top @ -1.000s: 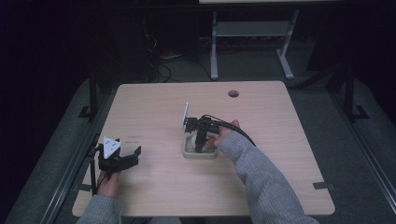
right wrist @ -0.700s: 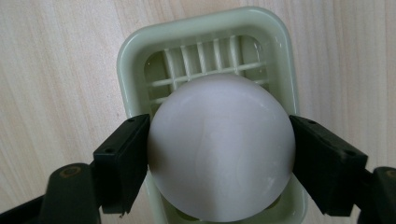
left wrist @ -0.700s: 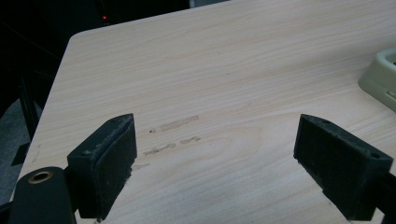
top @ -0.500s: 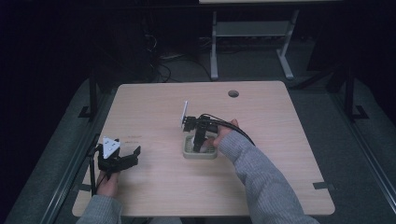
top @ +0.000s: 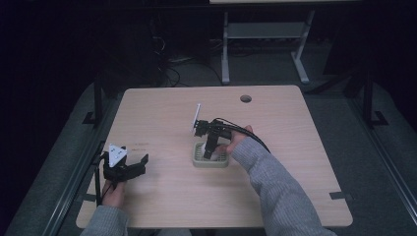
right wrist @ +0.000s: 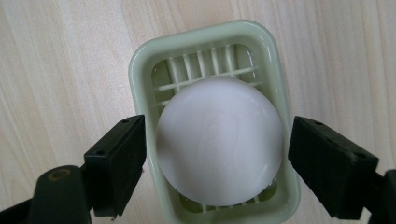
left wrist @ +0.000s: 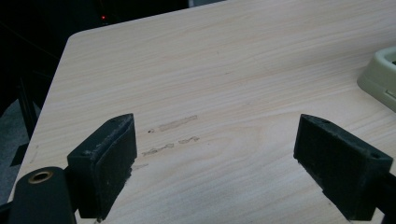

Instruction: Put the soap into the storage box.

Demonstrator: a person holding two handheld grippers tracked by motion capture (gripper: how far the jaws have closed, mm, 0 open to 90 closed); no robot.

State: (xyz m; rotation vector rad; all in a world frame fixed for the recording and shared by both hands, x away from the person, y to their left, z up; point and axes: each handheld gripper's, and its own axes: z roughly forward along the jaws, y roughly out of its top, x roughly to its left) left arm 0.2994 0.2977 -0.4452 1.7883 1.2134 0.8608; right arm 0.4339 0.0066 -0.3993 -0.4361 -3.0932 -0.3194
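Note:
A round white soap [right wrist: 219, 140] lies in a pale green slatted soap dish [right wrist: 140, 60] near the middle of the wooden table [top: 275, 123]. My right gripper [right wrist: 217, 154] points straight down over the dish [top: 210, 161], open, one jaw on each side of the soap with only narrow gaps. In the high view the right gripper [top: 209, 150] stands upright over the dish, and a sliver of the soap [top: 200, 147] shows beside it. My left gripper [top: 135, 164] rests low near the table's left edge, open with nothing between its fingers [left wrist: 107, 163]. The dish's corner [left wrist: 380, 77] is far off to its right.
A round cable hole [top: 245, 98] sits at the table's back edge. Faint scuff marks [left wrist: 177, 123] lie ahead of the left gripper. Beyond the table stand a metal desk frame [top: 226, 49] and floor cables [top: 169, 64]. Bare wood surrounds the dish.

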